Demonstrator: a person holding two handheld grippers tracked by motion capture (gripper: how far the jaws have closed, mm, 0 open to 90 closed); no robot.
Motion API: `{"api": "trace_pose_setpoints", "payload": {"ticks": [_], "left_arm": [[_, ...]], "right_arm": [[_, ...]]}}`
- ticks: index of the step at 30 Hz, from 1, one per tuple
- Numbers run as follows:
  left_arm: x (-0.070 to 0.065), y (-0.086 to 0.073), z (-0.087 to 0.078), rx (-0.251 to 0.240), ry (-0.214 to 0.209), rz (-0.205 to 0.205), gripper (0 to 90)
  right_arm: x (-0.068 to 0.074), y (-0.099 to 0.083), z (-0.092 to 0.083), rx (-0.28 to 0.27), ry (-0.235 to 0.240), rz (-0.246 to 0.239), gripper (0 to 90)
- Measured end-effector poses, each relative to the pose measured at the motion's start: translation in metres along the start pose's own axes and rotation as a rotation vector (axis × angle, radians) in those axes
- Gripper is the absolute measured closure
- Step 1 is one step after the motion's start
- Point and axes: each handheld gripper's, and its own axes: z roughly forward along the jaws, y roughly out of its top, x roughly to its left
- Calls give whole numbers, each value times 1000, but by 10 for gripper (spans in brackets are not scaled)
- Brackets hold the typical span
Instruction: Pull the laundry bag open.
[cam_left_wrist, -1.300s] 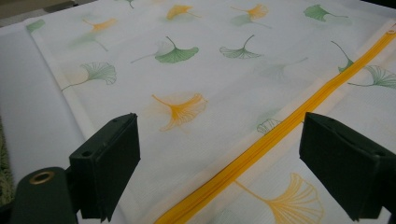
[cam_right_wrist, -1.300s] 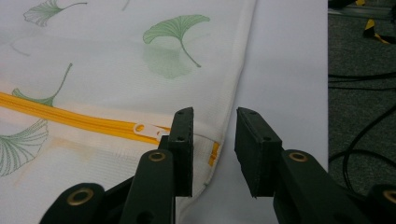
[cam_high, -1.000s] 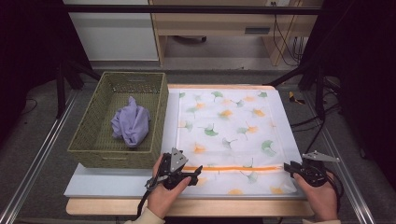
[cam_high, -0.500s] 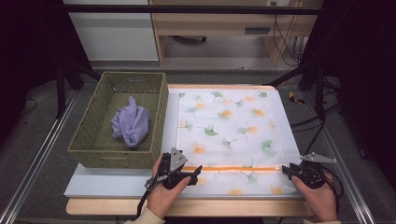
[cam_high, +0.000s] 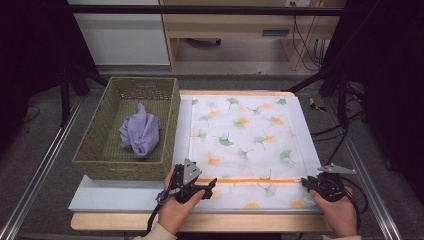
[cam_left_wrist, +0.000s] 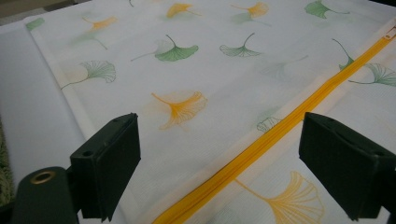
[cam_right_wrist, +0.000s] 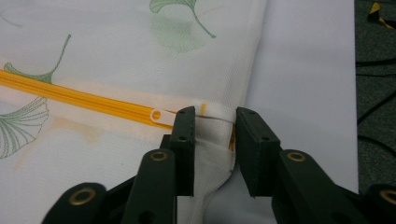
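Note:
A white mesh bag (cam_high: 245, 135) printed with ginkgo leaves lies flat on the table, an orange zipper (cam_high: 250, 181) running across its near part. My left gripper (cam_high: 212, 182) hovers open at the zipper's left end; in the left gripper view its jaws straddle the zipper (cam_left_wrist: 261, 144) without touching the bag (cam_left_wrist: 210, 70). My right gripper (cam_high: 305, 182) is at the zipper's right end. Its jaws have just been closing, and the right gripper (cam_right_wrist: 215, 116) pinches a bunched fold of the bag's edge (cam_right_wrist: 212, 140). The white pull tab (cam_right_wrist: 159, 115) lies just left of the jaws.
A green woven basket (cam_high: 172, 120) stands left of the bag, with a crumpled lilac cloth (cam_high: 140, 135) inside. A white mat (cam_high: 125, 195) covers the table under the bag. Dark cables (cam_high: 345, 130) trail off the right side.

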Motion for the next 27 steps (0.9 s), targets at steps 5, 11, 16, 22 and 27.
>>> {"api": "trace_pose_setpoints", "payload": {"ticks": [5, 11, 16, 22, 27], "left_arm": [[-1, -1, 1, 8, 0, 6, 125], [-1, 0, 1, 0, -1, 8, 128], [0, 2, -1, -6, 2, 8, 134], [-1, 3, -1, -2, 8, 17, 135], [-3, 3, 0, -5, -1, 14, 149]], "right_arm": [[5, 2, 0, 22, -12, 19, 766], [10, 6, 0, 36, -13, 17, 841], [13, 11, -4, -9, 15, 9, 847], [15, 14, -13, -80, 15, -19, 849], [18, 16, -16, -119, 0, -45, 849]]}}
